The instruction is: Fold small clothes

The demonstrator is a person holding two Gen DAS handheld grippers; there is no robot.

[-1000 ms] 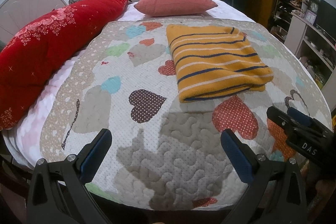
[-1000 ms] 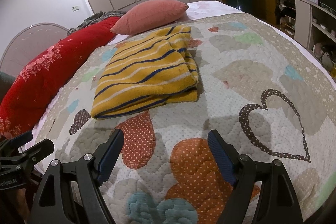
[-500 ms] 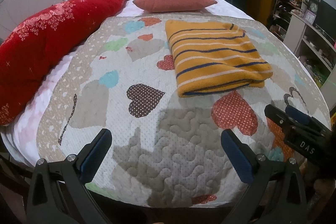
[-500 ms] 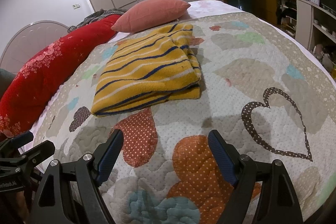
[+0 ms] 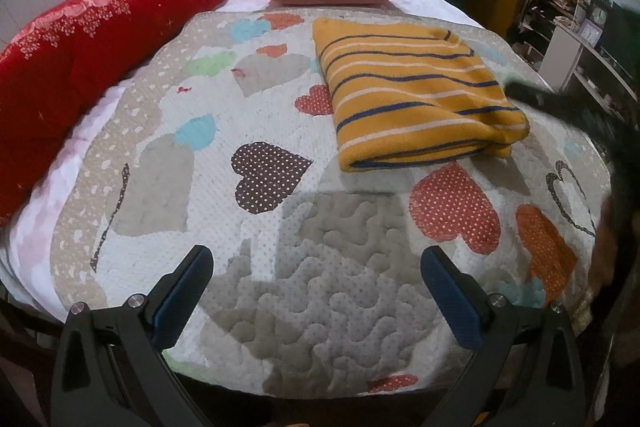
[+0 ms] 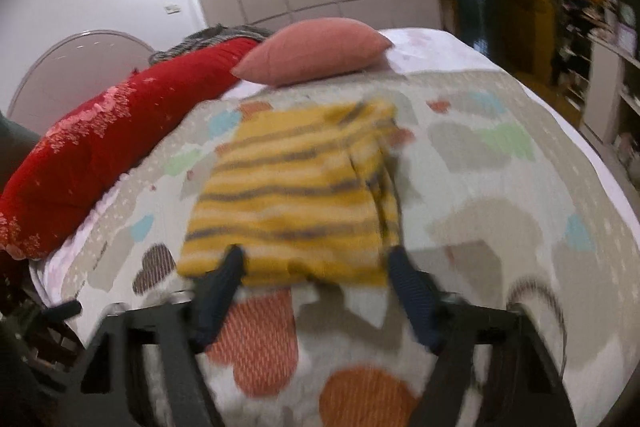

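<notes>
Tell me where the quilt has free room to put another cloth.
Free: the quilt between the red bolster and the striped cloth, and its near part. Crowded: the right side, where the right tongs reach that cloth.

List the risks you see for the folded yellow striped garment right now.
1. The right gripper is open at the near edge of the folded yellow fleece garment with navy and white stripes; the view is motion-blurred, so a fast approach might push the fold apart.
2. Its fingers could pinch only the top layer.
3. They may snag the heart-patterned quilt beneath.
</notes>
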